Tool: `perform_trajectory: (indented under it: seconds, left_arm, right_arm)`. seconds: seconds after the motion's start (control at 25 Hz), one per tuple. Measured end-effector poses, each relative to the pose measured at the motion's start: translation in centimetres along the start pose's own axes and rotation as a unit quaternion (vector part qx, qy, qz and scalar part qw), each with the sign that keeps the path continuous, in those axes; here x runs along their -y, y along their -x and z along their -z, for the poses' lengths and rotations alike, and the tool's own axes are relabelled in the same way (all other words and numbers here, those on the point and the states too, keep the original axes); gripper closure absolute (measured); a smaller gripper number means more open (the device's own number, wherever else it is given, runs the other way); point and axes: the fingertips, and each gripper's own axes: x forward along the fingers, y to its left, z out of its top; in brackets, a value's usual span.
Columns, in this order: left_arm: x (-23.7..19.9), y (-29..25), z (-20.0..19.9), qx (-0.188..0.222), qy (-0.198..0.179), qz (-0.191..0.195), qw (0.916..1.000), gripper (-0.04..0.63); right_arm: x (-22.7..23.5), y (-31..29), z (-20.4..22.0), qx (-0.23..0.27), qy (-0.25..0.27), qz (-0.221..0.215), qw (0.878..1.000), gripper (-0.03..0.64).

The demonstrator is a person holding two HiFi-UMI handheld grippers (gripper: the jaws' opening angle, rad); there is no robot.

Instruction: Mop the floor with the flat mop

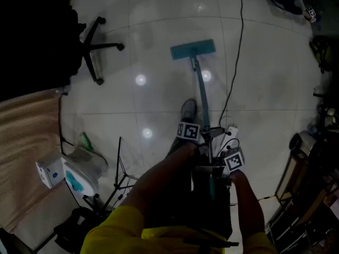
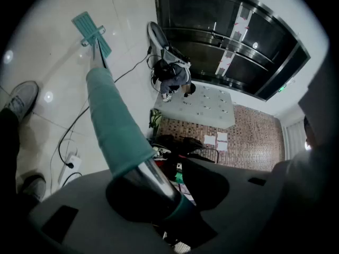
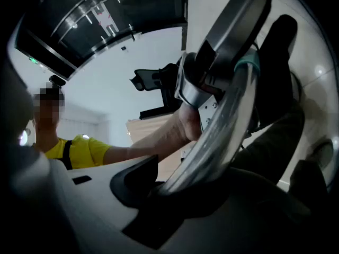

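Note:
The flat mop's teal head (image 1: 193, 49) lies flat on the pale tiled floor ahead of me. Its metal pole (image 1: 202, 97) slopes back to both grippers. My left gripper (image 1: 200, 136) is shut on the pole higher along it, and my right gripper (image 1: 214, 169) is shut on it nearer my body. The left gripper view has the teal grip sleeve (image 2: 114, 123) running out of the left gripper (image 2: 153, 192) toward the mop head (image 2: 91, 29). In the right gripper view the shiny pole (image 3: 225, 120) passes through the right gripper (image 3: 172, 187).
An office chair base (image 1: 98, 46) stands at the left. A black cable (image 1: 234, 67) runs to a power strip (image 1: 231, 133) beside the pole. My shoe (image 1: 188, 110) is just left of the pole. A tripod (image 1: 121, 176) and a white-and-blue device (image 1: 79, 173) sit lower left.

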Motion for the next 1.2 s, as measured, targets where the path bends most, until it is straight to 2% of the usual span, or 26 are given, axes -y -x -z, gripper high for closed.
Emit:
perform_trajectory:
  seconds: [0.16,0.32,0.44,0.52,0.6,0.8,0.92,0.96,1.04,1.2]
  left_arm:
    - [-1.4,-0.8,-9.4,-0.018,-0.023,-0.019,0.9994,0.443]
    - [-1.3,-1.8,-18.1,-0.050,-0.047,-0.037,0.9969,0.440]
    - [-1.0,-1.8,-21.4,-0.068,-0.056,-0.051,0.9948,0.442]
    - [-0.8,-1.5,-20.1,-0.086,-0.056,-0.052,0.9934,0.442]
    - [-0.5,-0.8,-15.8,-0.104,-0.047,-0.055,0.9919,0.440]
    - [1.5,0.8,1.5,-0.126,0.014,-0.063,0.9899,0.440]
    - [2.5,1.0,8.5,-0.116,0.049,-0.070,0.9896,0.440]
    - [2.2,1.1,9.2,-0.110,0.049,-0.073,0.9900,0.440]
    - [1.1,0.8,8.1,-0.090,0.038,-0.070,0.9927,0.440]
    - [-1.0,-0.7,-1.1,-0.062,0.007,-0.063,0.9961,0.445]
  right_arm:
    - [2.7,0.2,-9.0,-0.013,0.025,0.019,0.999,0.484]
    - [3.3,0.9,-18.5,0.052,0.027,0.003,0.998,0.491]
    - [2.4,0.4,-22.4,0.085,0.024,-0.029,0.996,0.508]
    - [1.5,-0.3,-21.2,0.082,0.020,-0.037,0.996,0.511]
    - [0.4,-1.2,-17.1,0.065,0.008,-0.036,0.997,0.509]
    - [-3.1,-1.5,-1.0,0.063,-0.070,-0.029,0.995,0.494]
    - [-4.6,-1.1,4.9,0.062,-0.087,-0.031,0.994,0.486]
    - [-4.5,-1.1,5.6,0.058,-0.082,-0.027,0.995,0.488]
    - [-3.7,-0.8,4.8,0.047,-0.061,-0.022,0.997,0.492]
    - [0.0,0.6,-2.9,0.043,-0.024,-0.011,0.999,0.494]
